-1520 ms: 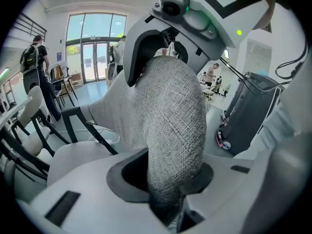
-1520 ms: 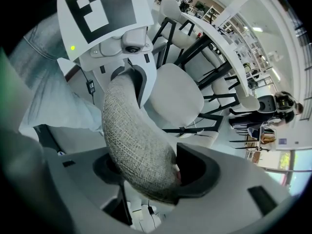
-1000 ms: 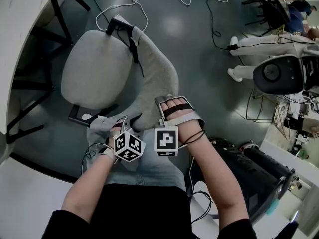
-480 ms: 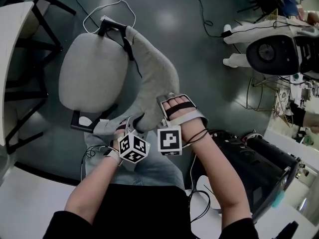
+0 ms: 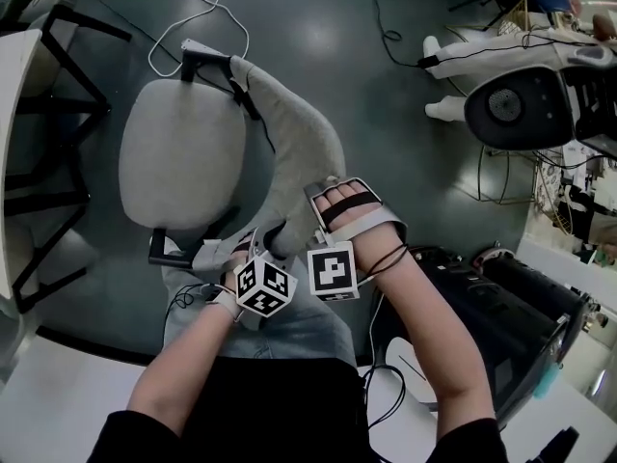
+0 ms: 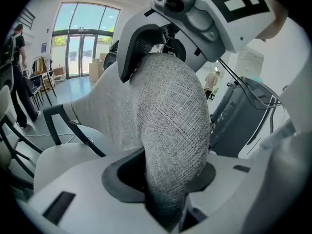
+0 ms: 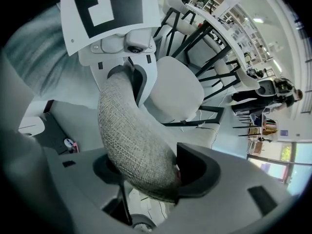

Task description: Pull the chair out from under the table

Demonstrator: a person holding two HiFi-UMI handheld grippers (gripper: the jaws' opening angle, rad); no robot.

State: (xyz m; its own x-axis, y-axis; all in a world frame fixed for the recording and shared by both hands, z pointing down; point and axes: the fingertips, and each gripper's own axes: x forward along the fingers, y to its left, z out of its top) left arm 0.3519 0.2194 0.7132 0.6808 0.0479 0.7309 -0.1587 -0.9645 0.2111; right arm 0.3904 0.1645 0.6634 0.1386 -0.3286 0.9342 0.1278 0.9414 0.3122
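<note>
The chair (image 5: pixel 178 157) stands beside the table (image 5: pixel 17 162), its seat out from under the tabletop and its grey fabric backrest (image 5: pixel 299 148) toward the person. The right gripper (image 5: pixel 328 201) is clamped across the backrest's top edge. Just beside it, the left gripper (image 5: pixel 258 244) has the same edge between its pads, its jaws opening.

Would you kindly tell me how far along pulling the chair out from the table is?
Done: the grey fabric chair stands clear of the white table. In hand: the right gripper clamps its curved backrest; the left gripper is opening its jaws around it. Left: probably only letting go with both.
</note>
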